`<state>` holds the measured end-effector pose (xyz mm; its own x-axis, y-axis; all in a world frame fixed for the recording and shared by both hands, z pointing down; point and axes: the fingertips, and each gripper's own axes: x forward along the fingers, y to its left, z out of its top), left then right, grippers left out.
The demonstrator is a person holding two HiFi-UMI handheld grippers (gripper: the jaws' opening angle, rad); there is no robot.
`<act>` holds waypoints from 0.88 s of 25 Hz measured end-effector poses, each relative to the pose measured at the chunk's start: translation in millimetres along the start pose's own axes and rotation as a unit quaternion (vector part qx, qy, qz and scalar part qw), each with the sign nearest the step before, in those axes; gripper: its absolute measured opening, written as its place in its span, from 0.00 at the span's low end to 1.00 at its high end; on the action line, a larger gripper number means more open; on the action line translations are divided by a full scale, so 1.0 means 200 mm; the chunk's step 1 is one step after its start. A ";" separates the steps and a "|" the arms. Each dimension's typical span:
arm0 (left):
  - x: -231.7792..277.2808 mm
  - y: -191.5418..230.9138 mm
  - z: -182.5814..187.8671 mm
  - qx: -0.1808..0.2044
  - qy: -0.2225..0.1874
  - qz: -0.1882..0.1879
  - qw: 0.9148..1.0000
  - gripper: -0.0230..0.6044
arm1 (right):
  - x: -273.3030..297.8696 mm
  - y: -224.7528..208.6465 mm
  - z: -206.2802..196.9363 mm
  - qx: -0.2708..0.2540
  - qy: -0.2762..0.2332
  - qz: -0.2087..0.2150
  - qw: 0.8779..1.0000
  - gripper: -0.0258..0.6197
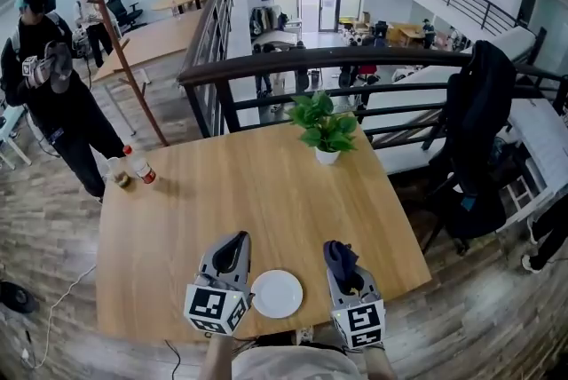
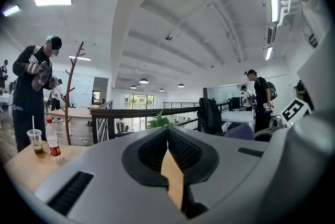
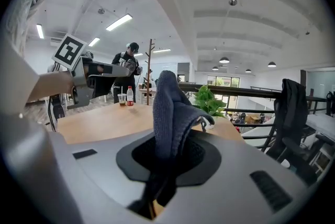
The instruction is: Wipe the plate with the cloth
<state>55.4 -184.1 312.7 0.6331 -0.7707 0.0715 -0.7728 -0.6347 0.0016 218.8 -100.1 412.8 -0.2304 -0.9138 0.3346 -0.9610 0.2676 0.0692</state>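
plate [image 1: 277, 293] sits flat on the wooden surface [image 1: 231, 192], near the front edge, between the two grippers & clear of both. it's small, white, round, w/ a smooth face. it looks rigid & prob light; can't tell ceramic vs plastic. judgement: it'll skate on the wood under any sideways rub, & w/ the edge so close a hard push toward the person could send it off. if ceramic it chips, so press straight down and keep strokes short.

cloth [image 3: 170, 113] is dark blue-grey, soft & limp. right gripper [image 3: 162, 160] has its jaws pinching the cloth's lower bunch. the rest stands up above the jaws & folds over to one side. it's not touching the plate; in the head view it's up & to the plate's right. grip looks deep enough, no need to re-take. the loose fold is what should meet the plate, so the gripper has to tip down more, or only hard jaw tips will scrape it.

left gripper [image 2: 167, 149] has its jaws pressed together w/ nothing between them, only bare surface showing through the slit. it's just left of the plate, not touching. best hold for the plate is prob the left rim, pinned or nipped there to stop sliding. the rim is thin & slick, so take a shallow bite.
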 end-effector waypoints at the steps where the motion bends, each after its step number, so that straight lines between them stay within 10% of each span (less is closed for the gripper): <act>1: 0.00 0.00 -0.02 -0.003 0.007 0.001 1.000 0.05 | 0.00 0.00 0.01 -0.001 -0.004 0.000 1.000 0.13; 6: -0.04 0.09 0.00 -0.029 0.002 0.020 0.999 0.06 | 0.03 0.03 0.11 -0.003 -0.024 0.011 1.000 0.13; 13: -0.13 0.25 -0.17 -0.109 0.050 0.042 0.992 0.40 | 0.08 0.15 0.09 -0.008 -0.006 0.036 0.999 0.13; 22: -0.25 0.26 -0.71 -0.325 0.160 0.012 0.932 0.40 | 0.08 0.20 0.15 -0.035 -0.027 0.055 0.998 0.13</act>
<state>-23.2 -169.8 451.6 0.6496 -0.6627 0.3725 -0.7162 -0.3691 0.5923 171.6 -112.3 392.8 -0.3426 -0.8926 0.2931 -0.9173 0.3852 0.1010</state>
